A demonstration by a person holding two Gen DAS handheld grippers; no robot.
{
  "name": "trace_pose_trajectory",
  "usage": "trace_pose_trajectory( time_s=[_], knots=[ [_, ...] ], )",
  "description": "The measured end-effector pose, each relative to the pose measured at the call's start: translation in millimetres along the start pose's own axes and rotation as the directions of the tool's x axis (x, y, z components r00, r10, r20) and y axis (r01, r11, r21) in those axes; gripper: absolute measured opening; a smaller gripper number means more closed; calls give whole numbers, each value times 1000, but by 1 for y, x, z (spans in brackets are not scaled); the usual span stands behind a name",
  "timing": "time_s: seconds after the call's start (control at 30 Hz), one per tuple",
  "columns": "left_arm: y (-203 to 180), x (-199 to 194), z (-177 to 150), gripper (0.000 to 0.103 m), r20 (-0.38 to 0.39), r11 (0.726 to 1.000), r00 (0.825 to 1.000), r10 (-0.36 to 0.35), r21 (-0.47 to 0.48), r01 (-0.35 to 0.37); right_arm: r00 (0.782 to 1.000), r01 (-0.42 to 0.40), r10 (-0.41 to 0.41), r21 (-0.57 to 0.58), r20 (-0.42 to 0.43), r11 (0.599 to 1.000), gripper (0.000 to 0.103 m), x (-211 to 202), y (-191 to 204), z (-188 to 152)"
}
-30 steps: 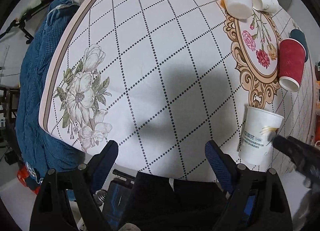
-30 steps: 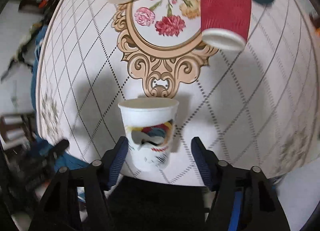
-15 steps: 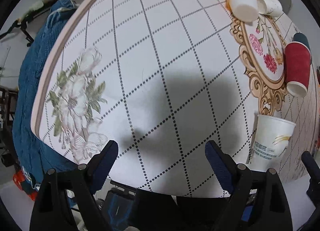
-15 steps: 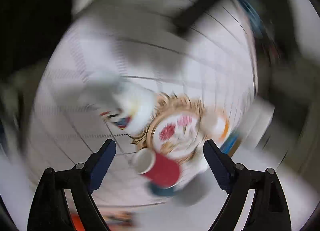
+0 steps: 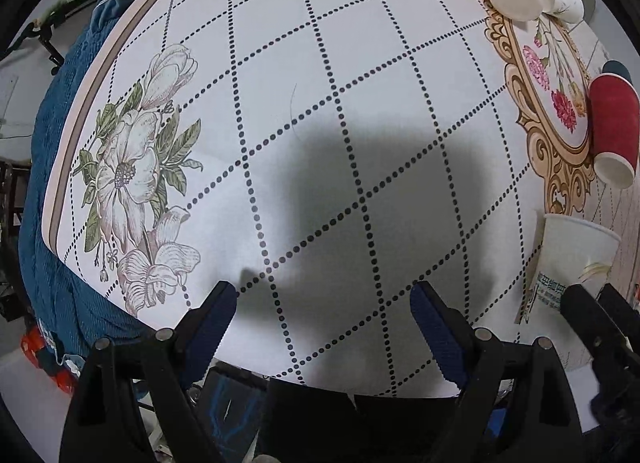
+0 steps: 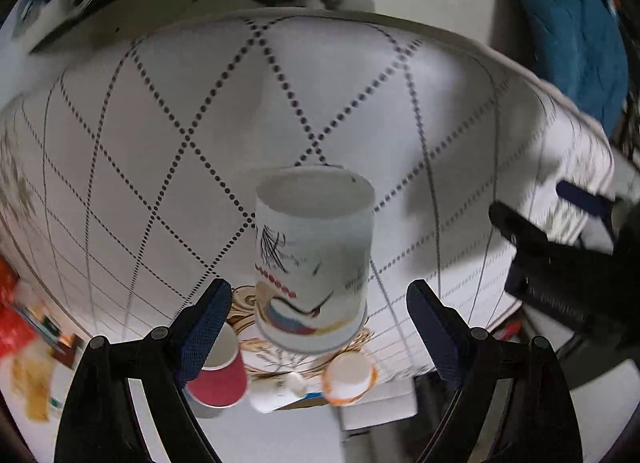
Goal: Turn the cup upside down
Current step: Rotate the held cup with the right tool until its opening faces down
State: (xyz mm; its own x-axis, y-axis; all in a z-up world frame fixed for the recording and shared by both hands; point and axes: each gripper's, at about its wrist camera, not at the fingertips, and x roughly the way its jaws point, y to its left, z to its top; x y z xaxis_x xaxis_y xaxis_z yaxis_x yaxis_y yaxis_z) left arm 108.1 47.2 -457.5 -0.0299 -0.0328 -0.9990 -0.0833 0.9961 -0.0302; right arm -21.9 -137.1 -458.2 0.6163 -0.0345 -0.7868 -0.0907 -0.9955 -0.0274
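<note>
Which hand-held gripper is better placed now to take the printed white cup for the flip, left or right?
Right. The right hand-held gripper is open with the printed white cup between its fingers, not yet gripped. The left hand-held gripper is open over bare tablecloth, away from the cup.

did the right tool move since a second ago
Yes. The right tool has rolled over: the gold floral medallion, earlier beyond the white cup, now sits below it, and the red cup moved from top to bottom.
</note>
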Motion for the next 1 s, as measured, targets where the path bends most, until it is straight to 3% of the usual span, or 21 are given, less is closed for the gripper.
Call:
trace_pose_trajectory(
  time_s=[0.33,0.5,0.57,0.8,1.0],
  knots=[
    [18,19,-21,89,-12,1000,1000,-1,-24,1,999,29,-27,-95,22,995,89,24,6,17],
    [35,23,-29,89,-14,999,1000,0,-34,-1,1000,6,-6,-101,4,995,67,30,9,29],
    [42,22,-32,89,-15,999,1000,2,-36,-3,1000,2,-3,-100,-2,995,67,35,8,27],
    [49,17,-30,89,-16,999,1000,9,-41,-10,1000,-29,29,-14,-2,999,65,42,-11,28],
    [56,12,-26,89,-13,999,1000,20,-45,-20,995,-98,98,150,5,984,64,50,-39,27]
  ],
)
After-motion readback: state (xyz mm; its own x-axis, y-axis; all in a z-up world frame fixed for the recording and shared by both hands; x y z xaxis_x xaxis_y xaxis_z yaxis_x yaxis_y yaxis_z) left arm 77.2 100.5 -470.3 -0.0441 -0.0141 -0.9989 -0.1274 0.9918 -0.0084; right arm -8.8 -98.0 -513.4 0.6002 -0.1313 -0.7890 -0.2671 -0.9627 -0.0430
